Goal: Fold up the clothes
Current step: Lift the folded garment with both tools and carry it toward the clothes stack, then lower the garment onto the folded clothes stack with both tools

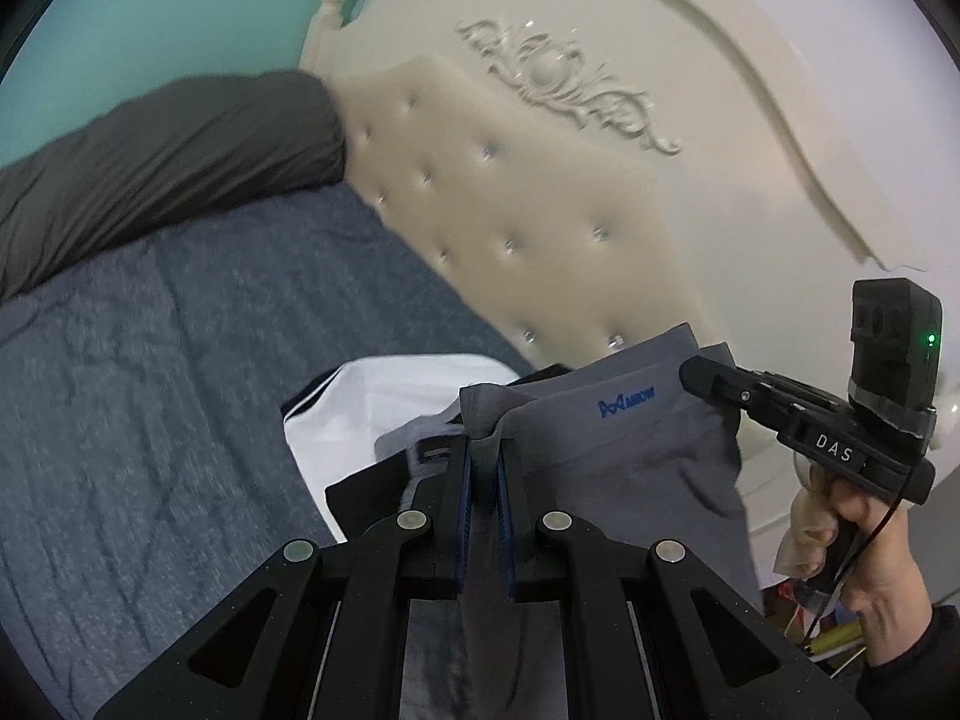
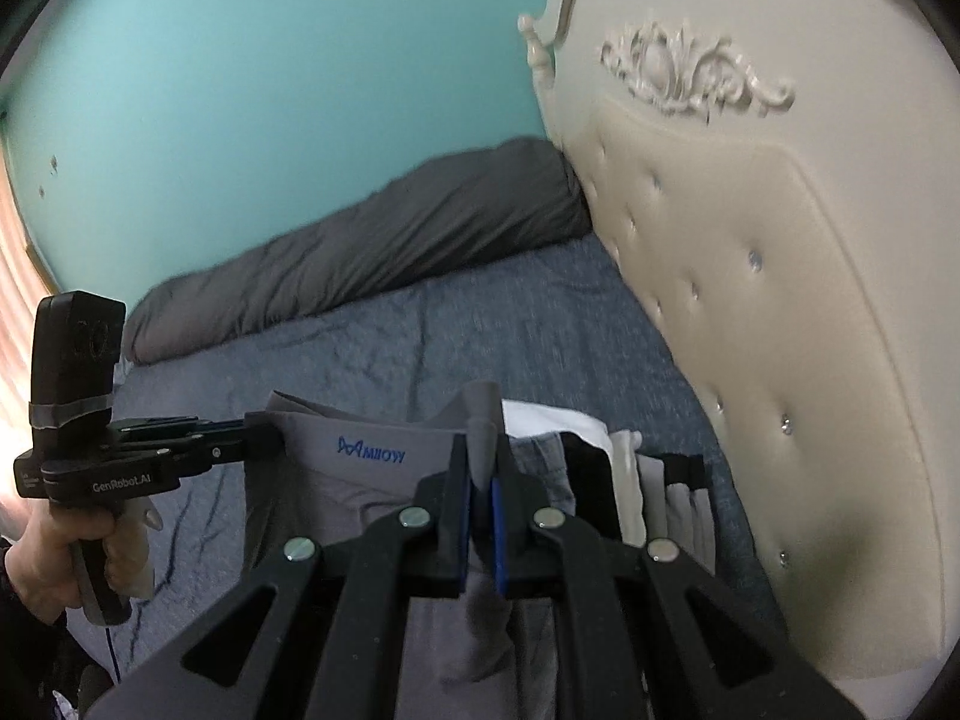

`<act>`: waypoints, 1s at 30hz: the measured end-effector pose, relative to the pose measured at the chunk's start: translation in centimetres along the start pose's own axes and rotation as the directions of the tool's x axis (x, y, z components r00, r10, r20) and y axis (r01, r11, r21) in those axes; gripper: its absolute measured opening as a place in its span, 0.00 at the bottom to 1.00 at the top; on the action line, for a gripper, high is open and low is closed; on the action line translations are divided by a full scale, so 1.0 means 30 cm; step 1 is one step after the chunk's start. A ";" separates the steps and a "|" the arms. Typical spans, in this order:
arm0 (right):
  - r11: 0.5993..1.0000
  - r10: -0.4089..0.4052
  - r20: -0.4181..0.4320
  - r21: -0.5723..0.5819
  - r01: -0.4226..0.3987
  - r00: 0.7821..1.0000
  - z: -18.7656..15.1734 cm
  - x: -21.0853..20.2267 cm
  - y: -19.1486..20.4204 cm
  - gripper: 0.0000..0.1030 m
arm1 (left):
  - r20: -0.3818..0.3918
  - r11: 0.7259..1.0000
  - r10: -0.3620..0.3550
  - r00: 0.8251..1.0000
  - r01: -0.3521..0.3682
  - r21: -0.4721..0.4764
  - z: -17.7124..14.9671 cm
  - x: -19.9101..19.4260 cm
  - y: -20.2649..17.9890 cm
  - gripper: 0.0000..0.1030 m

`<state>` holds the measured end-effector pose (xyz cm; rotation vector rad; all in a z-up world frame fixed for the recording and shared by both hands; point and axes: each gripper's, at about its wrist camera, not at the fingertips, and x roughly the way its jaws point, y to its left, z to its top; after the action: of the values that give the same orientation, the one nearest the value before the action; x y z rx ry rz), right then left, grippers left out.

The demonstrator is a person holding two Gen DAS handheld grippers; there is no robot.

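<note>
**A:** Left side first: a dark grey rolled duvet [image 2: 360, 264] lies along the teal wall [image 2: 270, 90], on the blue quilted bedspread [image 2: 510, 324]. What's the left gripper [image 1: 483, 450] doing?

**B:** Clenched on the grey garment [image 1: 630, 444], pinching one end of its waistband between the blue pads [image 1: 464, 480]. The fabric hangs in the air above the bedspread, stretched sideways, and blue lettering [image 1: 627, 403] is printed on the band.

**A:** And under it?

**B:** A heap of other clothes [image 1: 384, 414], white, black and pale grey pieces, lies on the bed near the headboard.

**A:** Moving right?

**B:** The right gripper [image 2: 482, 468] is gripping the other end of the same waistband, with a fold of cloth poking up between its fingers. From the left wrist camera you can see the person's right hand [image 1: 864, 546] wrapped around the handle.

**A:** Far right?

**B:** The cream tufted headboard [image 2: 750, 300], with a carved floral ornament [image 2: 690, 72] on top, stands just beside the clothes.
</note>
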<state>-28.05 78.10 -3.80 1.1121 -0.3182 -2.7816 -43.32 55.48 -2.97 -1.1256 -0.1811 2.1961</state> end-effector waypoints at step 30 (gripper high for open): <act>0.991 0.047 -0.006 0.129 -0.046 0.999 -0.012 0.024 -0.118 0.33 | -0.030 0.999 -0.002 1.000 0.001 -0.047 -0.051 0.110 0.097 0.09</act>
<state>-28.47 81.34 -5.38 1.1287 -0.5226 -2.7482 -44.95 54.97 -7.29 -1.1834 -0.2217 2.1825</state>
